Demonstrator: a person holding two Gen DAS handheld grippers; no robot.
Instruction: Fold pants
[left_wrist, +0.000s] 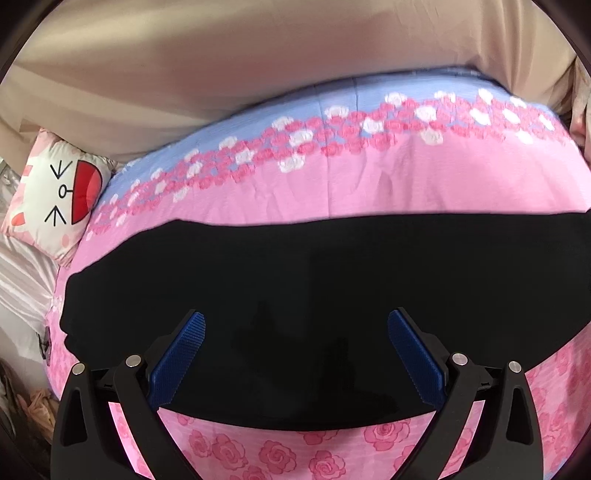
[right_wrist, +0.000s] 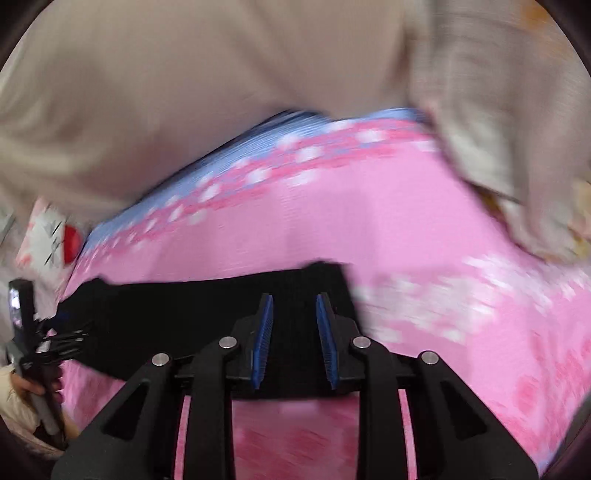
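Note:
Black pants (left_wrist: 314, 295) lie flat as a long band across a pink rose-print bed cover (left_wrist: 369, 184). My left gripper (left_wrist: 295, 325) hovers over their near edge, wide open and empty, blue pads (left_wrist: 184, 354) apart. In the blurred right wrist view the pants (right_wrist: 184, 314) stretch left from my right gripper (right_wrist: 294, 306), which sits over their right end. Its jaws are partly open with a narrow gap and hold nothing. The left gripper (right_wrist: 55, 339) shows at the far left over the pants' other end.
A cat-face cushion (left_wrist: 55, 192) lies at the bed's left corner. A beige curtain (left_wrist: 221, 55) hangs behind the bed. A beige garment (right_wrist: 498, 147) lies at the bed's right side. The cover's far band is blue with flowers (left_wrist: 258, 122).

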